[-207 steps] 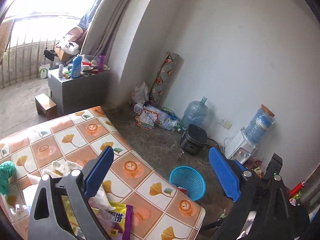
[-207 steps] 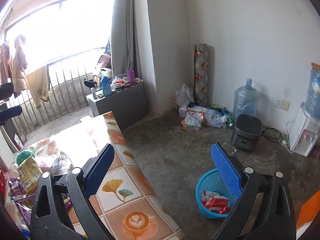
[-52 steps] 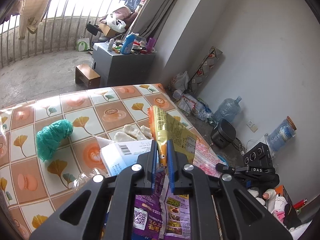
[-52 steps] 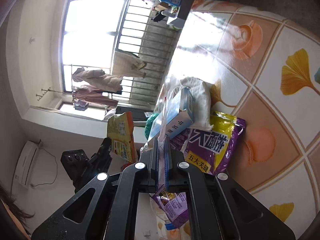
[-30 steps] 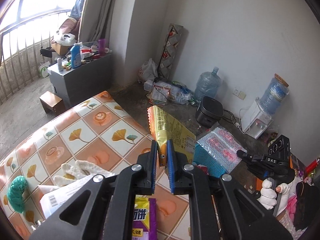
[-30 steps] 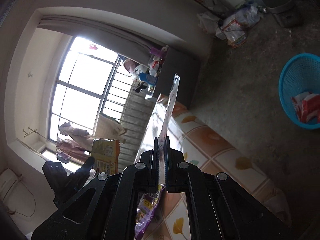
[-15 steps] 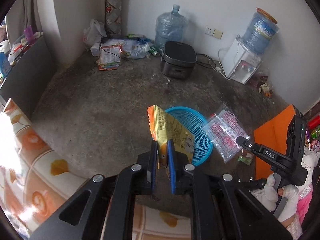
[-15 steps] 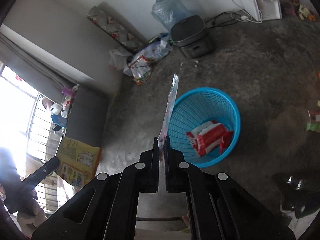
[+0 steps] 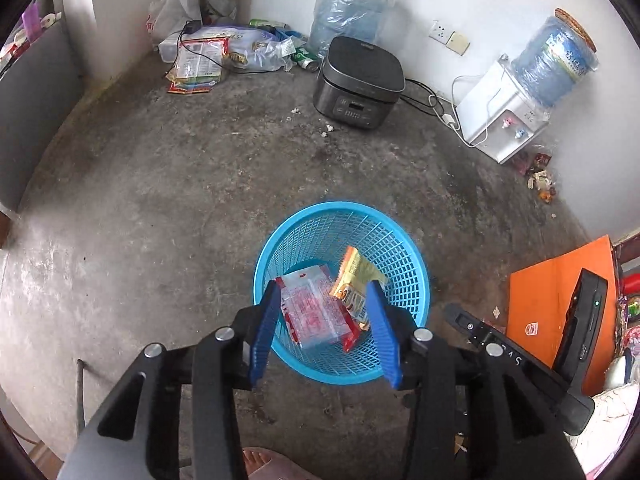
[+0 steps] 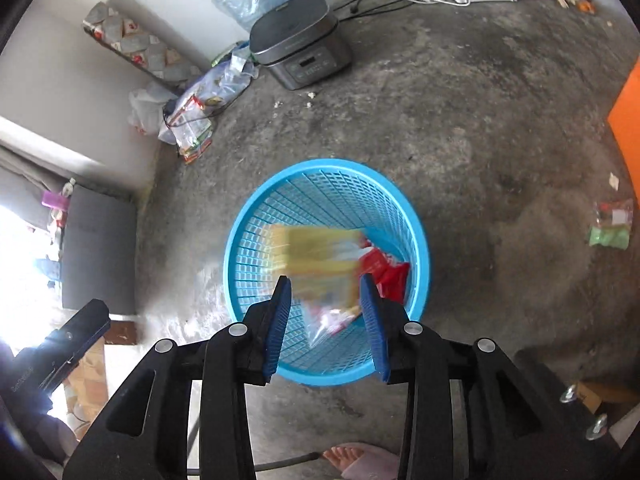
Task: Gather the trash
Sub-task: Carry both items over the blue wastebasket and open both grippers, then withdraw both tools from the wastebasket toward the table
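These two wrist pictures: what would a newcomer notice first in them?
First the bright blue basket on the grey concrete floor, with a yellow snack bag and a clear red-printed bag inside. Above it the left tongs and right tongs are opening, nothing pressed between the blue pads. Behind, by the wall, stands a dark rice cooker.

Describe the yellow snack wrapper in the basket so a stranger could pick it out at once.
Find the blue mesh basket on the bare concrete floor, in front of the dark rice cooker. Inside it, the yellow snack wrapper leans toward the right-hand wall. Unlike the clear bag with red print lying beside it, it is opaque yellow with an orange top edge.
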A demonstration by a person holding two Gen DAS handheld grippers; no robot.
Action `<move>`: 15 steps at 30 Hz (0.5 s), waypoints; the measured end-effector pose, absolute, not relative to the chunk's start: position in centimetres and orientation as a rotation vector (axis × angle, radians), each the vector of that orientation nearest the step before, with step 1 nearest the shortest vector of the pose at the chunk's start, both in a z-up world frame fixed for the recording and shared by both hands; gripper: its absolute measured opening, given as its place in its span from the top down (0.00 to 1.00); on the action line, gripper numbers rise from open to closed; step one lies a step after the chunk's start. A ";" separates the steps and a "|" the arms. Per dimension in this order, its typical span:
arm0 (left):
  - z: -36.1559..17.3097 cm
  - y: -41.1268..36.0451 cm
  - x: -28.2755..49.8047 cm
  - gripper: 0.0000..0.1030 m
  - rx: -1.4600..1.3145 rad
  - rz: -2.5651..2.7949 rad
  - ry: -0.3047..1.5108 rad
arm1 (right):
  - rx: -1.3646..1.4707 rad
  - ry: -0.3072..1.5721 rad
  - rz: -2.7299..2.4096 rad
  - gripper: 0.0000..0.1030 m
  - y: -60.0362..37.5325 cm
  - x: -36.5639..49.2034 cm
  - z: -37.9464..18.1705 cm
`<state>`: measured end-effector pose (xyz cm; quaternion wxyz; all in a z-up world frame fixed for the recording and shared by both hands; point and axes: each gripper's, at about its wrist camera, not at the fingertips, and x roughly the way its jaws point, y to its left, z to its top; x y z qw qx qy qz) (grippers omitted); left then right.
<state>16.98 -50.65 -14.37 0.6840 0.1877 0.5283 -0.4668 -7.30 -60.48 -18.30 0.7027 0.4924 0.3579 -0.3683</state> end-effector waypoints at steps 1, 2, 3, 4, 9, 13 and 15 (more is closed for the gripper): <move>-14.3 -50.6 16.9 0.54 0.427 -1.049 1.173 | 1.088 0.791 -0.821 0.65 -60.4 -7.4 -18.2; -14.0 -50.5 16.8 0.54 0.428 -1.051 1.166 | 1.083 0.785 -0.822 0.65 -60.2 -7.6 -18.1; -13.7 -50.4 16.8 0.53 0.420 -1.052 1.163 | 1.081 0.777 -0.825 0.65 -60.1 -7.8 -17.9; -13.4 -50.1 16.7 0.52 0.409 -1.053 1.161 | 1.081 0.769 -0.828 0.65 -60.0 -8.1 -17.7; -10.3 -48.0 16.5 0.42 0.381 -1.080 1.095 | 1.050 0.740 -0.826 0.62 -59.0 -8.6 -16.2; -6.6 -44.9 16.3 0.32 0.329 -1.102 1.004 | 0.982 0.700 -0.807 0.56 -57.6 -8.5 -13.8; -4.3 -43.1 16.4 0.26 0.297 -1.107 0.954 | 0.946 0.669 -0.792 0.53 -56.7 -8.5 -12.3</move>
